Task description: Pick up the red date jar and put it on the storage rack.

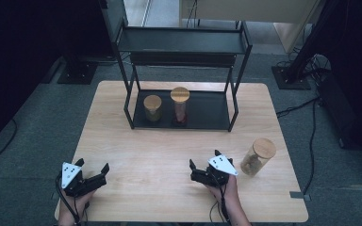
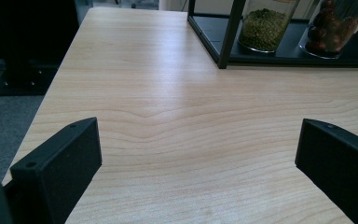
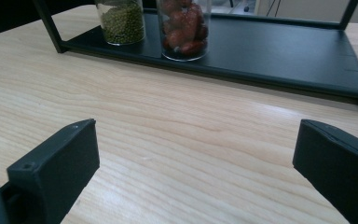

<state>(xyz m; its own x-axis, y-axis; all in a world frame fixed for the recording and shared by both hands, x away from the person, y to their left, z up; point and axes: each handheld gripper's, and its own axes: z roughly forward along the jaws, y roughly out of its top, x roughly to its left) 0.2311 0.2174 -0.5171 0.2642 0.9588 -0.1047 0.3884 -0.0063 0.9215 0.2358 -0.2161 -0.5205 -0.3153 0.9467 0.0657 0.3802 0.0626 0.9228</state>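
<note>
Both grippers rest low on the near edge of the wooden counter [image 1: 169, 155], jaws spread wide and empty. The right gripper [image 1: 203, 167] sits just beside a cork-lidded jar [image 1: 258, 157] standing loose on the counter, apart from the black rack [image 1: 207, 113] whose lower shelf carries two similar jars; the left gripper [image 1: 93, 170] waits well apart, likely in reserve.

Setting: lab or studio recording space. Evidence: light wooden table [image 1: 179, 188] standing alone at frame centre on grey carpet [image 1: 28, 155]; black stand bases [image 1: 78, 70] at upper left and upper right; loose cables [image 1: 311, 136] trailing along the right edge; dark curtained surrounds; black two-tier metal rack [image 1: 181, 44] at upper centre.
</note>
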